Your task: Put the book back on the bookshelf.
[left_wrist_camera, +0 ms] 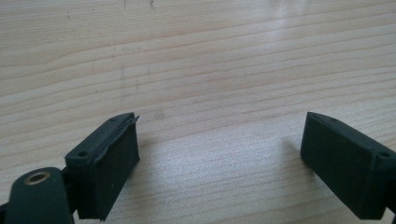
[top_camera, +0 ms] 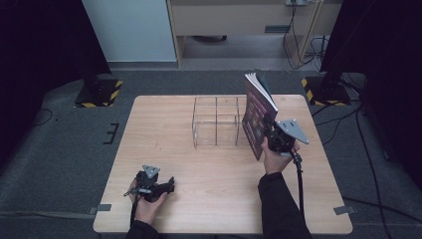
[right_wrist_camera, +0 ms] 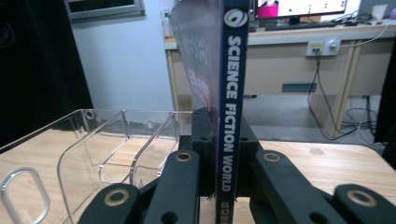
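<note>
The wooden table (top_camera: 199, 189) spreads under me. A clear plastic divider rack (top_camera: 216, 121) stands toward its far side. Just right of the rack, my right gripper (top_camera: 271, 130) clamps an upright book (right_wrist_camera: 229, 93) by its spine, lifted above the tabletop. My left gripper (top_camera: 169, 185) rests near the front edge, jaws wide apart.

I see a thin dark-blue paper book (top_camera: 256, 117) with "SCIENCE FICTION WORLD" on its spine, standing upright just right of the clear plastic divided box (top_camera: 216, 121).
</note>
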`<act>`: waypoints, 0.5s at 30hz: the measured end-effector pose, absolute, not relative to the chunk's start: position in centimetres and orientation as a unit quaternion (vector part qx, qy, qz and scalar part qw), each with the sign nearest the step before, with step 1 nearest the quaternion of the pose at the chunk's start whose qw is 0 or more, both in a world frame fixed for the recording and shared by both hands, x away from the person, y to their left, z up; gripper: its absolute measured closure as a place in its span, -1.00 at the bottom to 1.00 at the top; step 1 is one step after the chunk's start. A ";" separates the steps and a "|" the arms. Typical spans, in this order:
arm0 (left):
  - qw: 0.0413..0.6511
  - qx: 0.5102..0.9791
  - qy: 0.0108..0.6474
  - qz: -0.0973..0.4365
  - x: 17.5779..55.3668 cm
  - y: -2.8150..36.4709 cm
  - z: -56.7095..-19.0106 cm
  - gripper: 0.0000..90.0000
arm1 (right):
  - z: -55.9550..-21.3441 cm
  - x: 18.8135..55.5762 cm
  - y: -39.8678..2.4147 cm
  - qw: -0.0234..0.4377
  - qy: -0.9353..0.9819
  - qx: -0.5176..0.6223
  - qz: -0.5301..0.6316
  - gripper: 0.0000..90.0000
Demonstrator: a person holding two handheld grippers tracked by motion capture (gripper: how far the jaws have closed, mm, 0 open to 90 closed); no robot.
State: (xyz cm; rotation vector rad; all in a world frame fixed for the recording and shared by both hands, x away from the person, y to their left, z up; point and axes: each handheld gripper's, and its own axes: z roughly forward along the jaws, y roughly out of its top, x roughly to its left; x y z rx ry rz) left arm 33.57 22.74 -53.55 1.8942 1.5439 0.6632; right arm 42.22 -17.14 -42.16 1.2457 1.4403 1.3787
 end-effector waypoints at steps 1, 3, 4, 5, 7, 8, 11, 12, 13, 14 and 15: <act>0.300 0.714 0.582 0.250 33.6 22.7 -53.5 -0.77 | -42.1 42.2 -17.2 0.384 0.568 0.488 0.539 0.86; 0.300 0.714 0.582 0.250 33.6 22.7 -53.5 -0.77 | -42.0 42.3 -17.3 0.380 0.573 0.488 0.537 0.84; 0.300 0.714 0.582 0.250 33.6 22.7 -53.5 -0.77 | -42.0 42.3 -17.3 0.380 0.573 0.488 0.537 0.84; 0.300 0.714 0.581 0.250 33.6 22.7 -53.5 -0.77 | -42.0 42.3 -17.3 0.375 0.573 0.489 0.540 0.82; 0.300 0.714 0.582 0.250 33.6 22.7 -53.6 -0.77 | -42.0 42.3 -17.3 0.372 0.575 0.489 0.541 0.79; 0.300 0.714 0.581 0.250 33.6 22.7 -53.5 -0.77 | -42.0 42.3 -17.3 0.370 0.576 0.489 0.541 0.77; 0.300 0.714 0.582 0.250 33.6 22.7 -53.5 -0.77 | -42.0 42.3 -17.4 0.368 0.576 0.491 0.541 0.72; 0.300 0.714 0.581 0.250 33.6 22.7 -53.6 -0.77 | -42.0 42.3 -17.5 0.363 0.577 0.491 0.542 0.67; 0.300 0.714 0.581 0.250 33.6 22.7 -53.6 -0.77 | -41.9 42.3 -17.5 0.362 0.577 0.492 0.542 0.65; 0.300 0.714 0.582 0.250 33.6 22.7 -53.6 -0.77 | -41.9 42.3 -17.5 0.362 0.577 0.492 0.542 0.65; 0.300 0.714 0.582 0.250 33.6 22.7 -53.6 -0.77 | -41.9 42.3 -17.6 0.361 0.577 0.493 0.542 0.63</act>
